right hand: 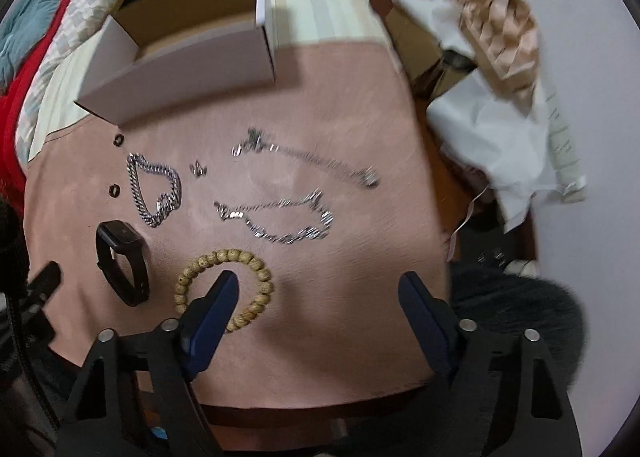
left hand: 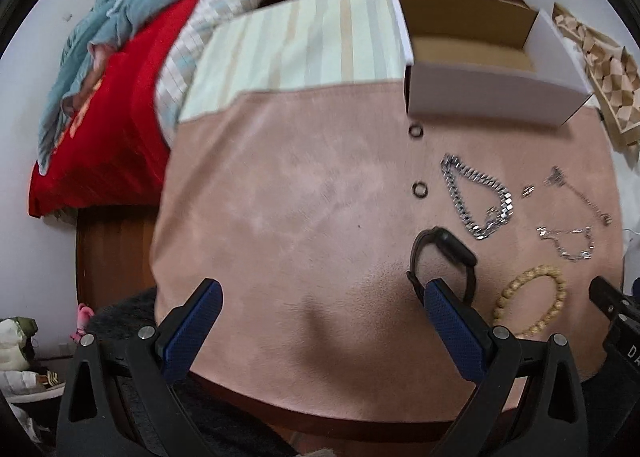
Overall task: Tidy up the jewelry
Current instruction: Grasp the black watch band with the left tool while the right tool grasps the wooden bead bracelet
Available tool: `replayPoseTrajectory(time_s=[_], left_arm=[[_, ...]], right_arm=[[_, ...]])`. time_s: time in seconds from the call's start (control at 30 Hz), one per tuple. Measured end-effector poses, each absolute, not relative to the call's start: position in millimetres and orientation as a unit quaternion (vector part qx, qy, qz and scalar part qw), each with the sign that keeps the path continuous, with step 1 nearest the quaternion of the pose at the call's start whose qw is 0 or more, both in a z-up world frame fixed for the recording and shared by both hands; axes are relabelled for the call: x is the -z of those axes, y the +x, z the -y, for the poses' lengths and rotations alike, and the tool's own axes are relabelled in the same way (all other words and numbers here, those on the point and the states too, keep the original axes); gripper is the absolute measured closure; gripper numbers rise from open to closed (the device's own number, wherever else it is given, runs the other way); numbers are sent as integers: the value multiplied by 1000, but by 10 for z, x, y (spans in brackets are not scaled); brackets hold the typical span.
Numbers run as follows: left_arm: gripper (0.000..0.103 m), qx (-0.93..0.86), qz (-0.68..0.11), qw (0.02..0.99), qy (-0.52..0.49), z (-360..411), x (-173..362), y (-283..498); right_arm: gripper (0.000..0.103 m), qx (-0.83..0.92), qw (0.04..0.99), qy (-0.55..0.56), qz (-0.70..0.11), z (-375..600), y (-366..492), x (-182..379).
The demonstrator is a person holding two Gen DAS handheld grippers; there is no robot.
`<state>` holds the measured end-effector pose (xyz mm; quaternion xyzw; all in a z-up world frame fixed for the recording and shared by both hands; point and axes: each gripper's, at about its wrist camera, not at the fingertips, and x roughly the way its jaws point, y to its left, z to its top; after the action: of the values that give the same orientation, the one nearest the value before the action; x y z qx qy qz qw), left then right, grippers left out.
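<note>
Evidently sorting hasn't started: both the left hand-held gripper (left hand: pixel 320 299) and right hand-held gripper (right hand: pixel 320 289) hover spread apart, empty, near the open box (right hand: pixel 180 57), jewelry laid out before it.

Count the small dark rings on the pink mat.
2. One ring lies just below the white box; the other ring lies nearer the camera, left of the thick chain. More could be hidden inside the box.

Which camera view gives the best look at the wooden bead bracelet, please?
The right wrist view: the wooden bead bracelet sits large, though a fingertip covers part. The left wrist view shows it small near the edge.
</note>
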<state>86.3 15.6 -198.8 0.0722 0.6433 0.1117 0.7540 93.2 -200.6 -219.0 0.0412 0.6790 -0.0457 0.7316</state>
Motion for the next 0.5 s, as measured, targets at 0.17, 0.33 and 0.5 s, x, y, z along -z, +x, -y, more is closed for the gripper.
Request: replayPoseTrajectory(time_s=[0.17,0.33,0.5], left_arm=[[0,-99,-665,738,50,-157,2290,907],[1,-80,-680,729,11,-188,2452,972],[12,-64,-684,727,-2,-200,2546,1017]], right_arm=[[42,42,719,65,-691,1948,929,2477],[70,38,720,43,-691,1857,910,2552],[94,60,720,53,-689,1997,896,2540]])
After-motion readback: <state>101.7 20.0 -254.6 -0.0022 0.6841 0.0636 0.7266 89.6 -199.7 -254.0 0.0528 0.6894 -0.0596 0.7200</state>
